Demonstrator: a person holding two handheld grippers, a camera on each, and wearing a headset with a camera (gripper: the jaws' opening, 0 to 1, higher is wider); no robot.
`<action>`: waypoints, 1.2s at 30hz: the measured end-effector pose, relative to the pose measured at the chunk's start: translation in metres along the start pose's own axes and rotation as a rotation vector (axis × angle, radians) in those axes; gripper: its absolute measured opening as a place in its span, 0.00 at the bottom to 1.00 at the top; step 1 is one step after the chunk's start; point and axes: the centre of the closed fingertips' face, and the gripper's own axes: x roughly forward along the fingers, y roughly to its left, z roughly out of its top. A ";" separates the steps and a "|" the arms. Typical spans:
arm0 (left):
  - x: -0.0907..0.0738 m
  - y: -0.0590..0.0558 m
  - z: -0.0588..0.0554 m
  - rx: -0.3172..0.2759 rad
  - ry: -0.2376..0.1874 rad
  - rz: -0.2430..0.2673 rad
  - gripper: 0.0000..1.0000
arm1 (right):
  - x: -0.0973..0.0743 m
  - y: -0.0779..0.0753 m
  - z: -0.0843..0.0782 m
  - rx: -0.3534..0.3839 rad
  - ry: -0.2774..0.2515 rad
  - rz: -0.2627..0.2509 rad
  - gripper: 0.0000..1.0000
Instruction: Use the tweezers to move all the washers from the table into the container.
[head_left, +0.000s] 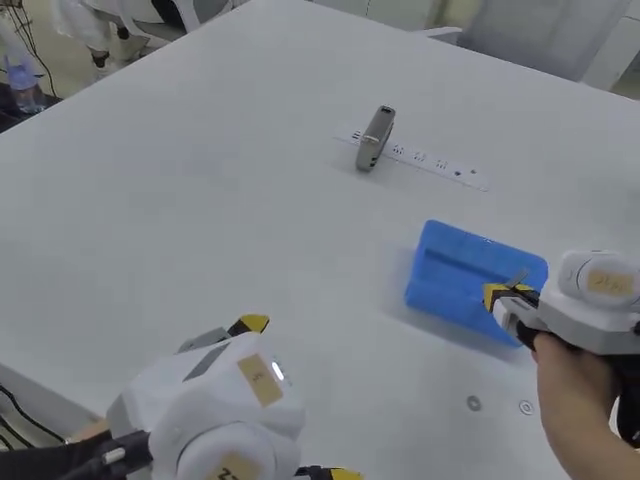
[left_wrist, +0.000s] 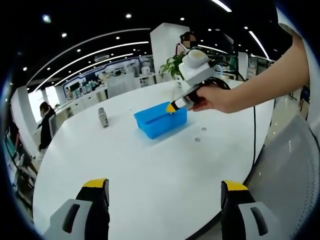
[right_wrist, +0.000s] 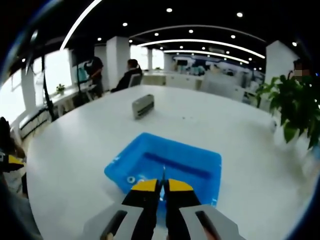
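The blue container (head_left: 470, 275) lies on the white table (head_left: 220, 210). My right gripper (head_left: 497, 297) hovers over its near right corner, shut on thin tweezers (head_left: 518, 280) that point down into it. In the right gripper view the tweezers (right_wrist: 163, 175) stick out between the closed yellow jaws of the right gripper (right_wrist: 160, 186) above the container (right_wrist: 175, 162), and a washer (right_wrist: 131, 179) lies inside at its near left corner. Two washers (head_left: 473, 403) (head_left: 526, 407) rest on the table nearer me. My left gripper (head_left: 292, 400) is open at the lower left, holding nothing.
A white power strip (head_left: 425, 160) with a grey block (head_left: 374, 137) on it lies farther back on the table. In the left gripper view the table edge (left_wrist: 235, 165) runs close on the right. People sit at desks far behind.
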 end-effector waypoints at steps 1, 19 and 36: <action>0.000 0.000 0.000 0.001 0.001 0.000 0.95 | -0.001 0.000 -0.001 0.002 -0.001 -0.001 0.01; 0.001 0.001 -0.001 0.011 0.007 0.007 0.94 | 0.006 0.002 0.006 0.013 0.003 0.015 0.01; 0.002 0.002 -0.005 0.014 0.025 0.010 0.94 | 0.022 0.015 0.018 -0.009 -0.011 0.050 0.01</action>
